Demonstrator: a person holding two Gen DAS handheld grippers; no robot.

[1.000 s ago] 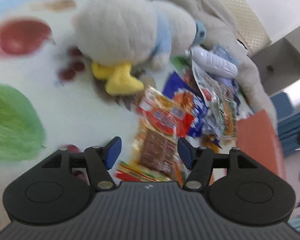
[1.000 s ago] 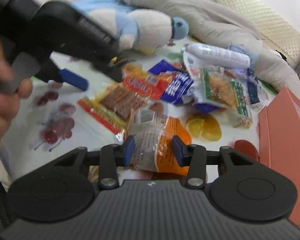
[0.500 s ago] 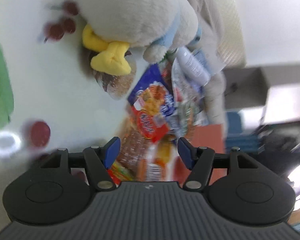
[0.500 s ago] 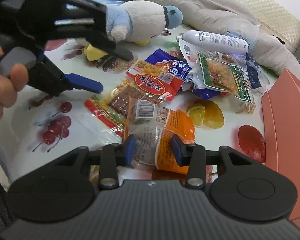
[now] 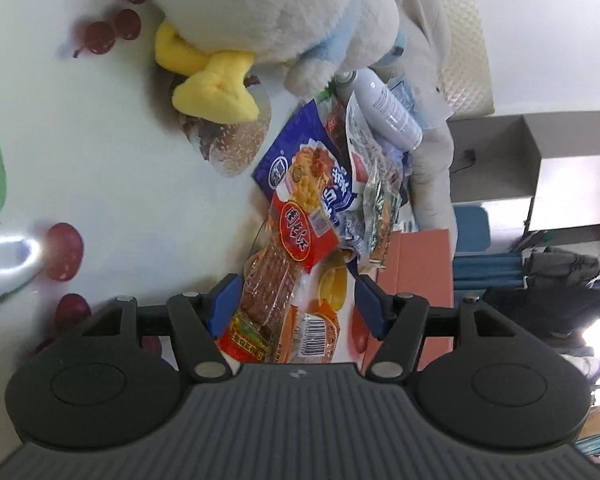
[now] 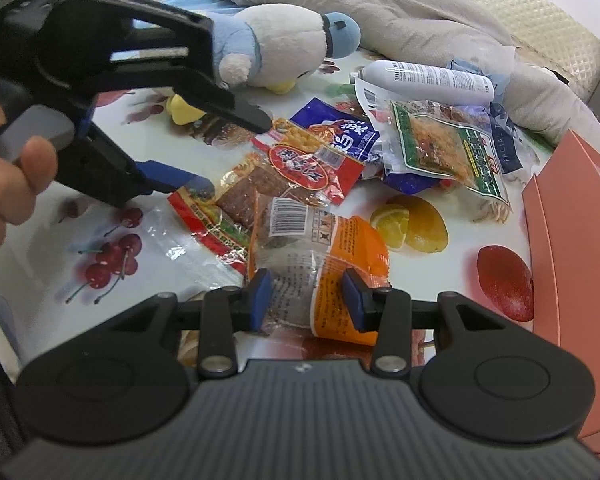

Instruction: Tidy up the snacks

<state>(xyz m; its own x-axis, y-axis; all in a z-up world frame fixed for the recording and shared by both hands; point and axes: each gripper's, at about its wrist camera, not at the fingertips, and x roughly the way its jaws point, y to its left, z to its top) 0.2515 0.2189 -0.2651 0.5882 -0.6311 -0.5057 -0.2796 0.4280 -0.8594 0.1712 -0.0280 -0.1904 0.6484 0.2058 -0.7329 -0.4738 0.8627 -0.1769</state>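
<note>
A table covered with a glossy white cloth printed with cherries, lemon slices and other fruit fills the foreground; a bright glare sits on it near its left edge in the left wrist view. Along the far edge lie a grey garment and a cream quilted cushion. Behind them rises a plain white wall. To the right stand a grey shelf unit and a blue chair, with dark clothing heaped beyond.
</note>
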